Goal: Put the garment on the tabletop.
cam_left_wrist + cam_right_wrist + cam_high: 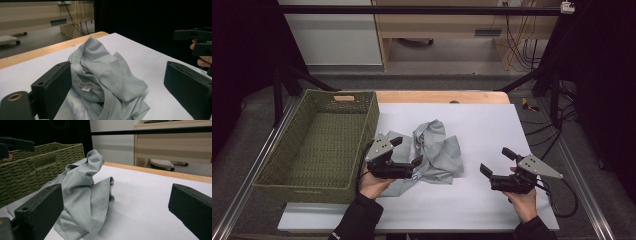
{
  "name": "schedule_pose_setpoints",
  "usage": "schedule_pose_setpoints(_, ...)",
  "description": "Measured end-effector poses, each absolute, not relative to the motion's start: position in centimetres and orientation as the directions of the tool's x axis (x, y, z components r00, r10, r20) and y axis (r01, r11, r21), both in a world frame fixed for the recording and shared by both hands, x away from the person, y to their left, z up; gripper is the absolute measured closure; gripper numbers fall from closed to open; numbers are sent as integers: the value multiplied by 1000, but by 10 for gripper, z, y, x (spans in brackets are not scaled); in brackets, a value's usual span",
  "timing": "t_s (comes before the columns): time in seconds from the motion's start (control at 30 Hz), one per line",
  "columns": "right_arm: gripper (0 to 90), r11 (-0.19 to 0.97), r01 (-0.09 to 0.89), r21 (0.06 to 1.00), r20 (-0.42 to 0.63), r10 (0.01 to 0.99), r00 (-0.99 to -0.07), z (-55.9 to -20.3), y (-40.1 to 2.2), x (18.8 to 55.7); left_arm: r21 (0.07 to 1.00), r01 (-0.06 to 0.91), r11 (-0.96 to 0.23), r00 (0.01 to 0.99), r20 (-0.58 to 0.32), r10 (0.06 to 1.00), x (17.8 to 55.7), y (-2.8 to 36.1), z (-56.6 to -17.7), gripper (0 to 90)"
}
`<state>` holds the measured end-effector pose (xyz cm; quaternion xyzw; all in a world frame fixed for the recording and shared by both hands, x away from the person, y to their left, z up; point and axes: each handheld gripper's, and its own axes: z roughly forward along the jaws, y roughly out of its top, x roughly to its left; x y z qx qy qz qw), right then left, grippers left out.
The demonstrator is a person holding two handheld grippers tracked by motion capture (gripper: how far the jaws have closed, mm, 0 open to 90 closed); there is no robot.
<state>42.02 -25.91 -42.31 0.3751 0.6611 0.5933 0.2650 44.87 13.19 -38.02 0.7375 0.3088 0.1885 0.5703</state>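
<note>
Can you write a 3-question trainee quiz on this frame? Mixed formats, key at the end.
1. True or false: the left tool has its jaws spread apart over the grey shirt.
2. Multiple choice: the woven basket sits
A) at the table's left side, beside the shirt
B) at the table's right edge
C) on top of the shirt
3. Fill in: the right tool is open and holds ____.

Key
1. True: in the left gripper view the shirt lies between the spread jaws, ungripped.
2. A
3. Nothing: it rests on bare white table, to the right of the shirt and apart from it.
</note>
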Motion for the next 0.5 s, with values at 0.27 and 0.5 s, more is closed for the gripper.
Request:
schedule_pose_setpoints(0.27,4,18,175,984,88,809,-580,-424,-261,420,974,209,-82,722,-98,685,439,151,-389,62)
schedule_pose_setpoints(0.5,5,9,188,982,103,811,-576,-424,-260,420,970,219,-104,723,-90,685,437,153,-398,57)
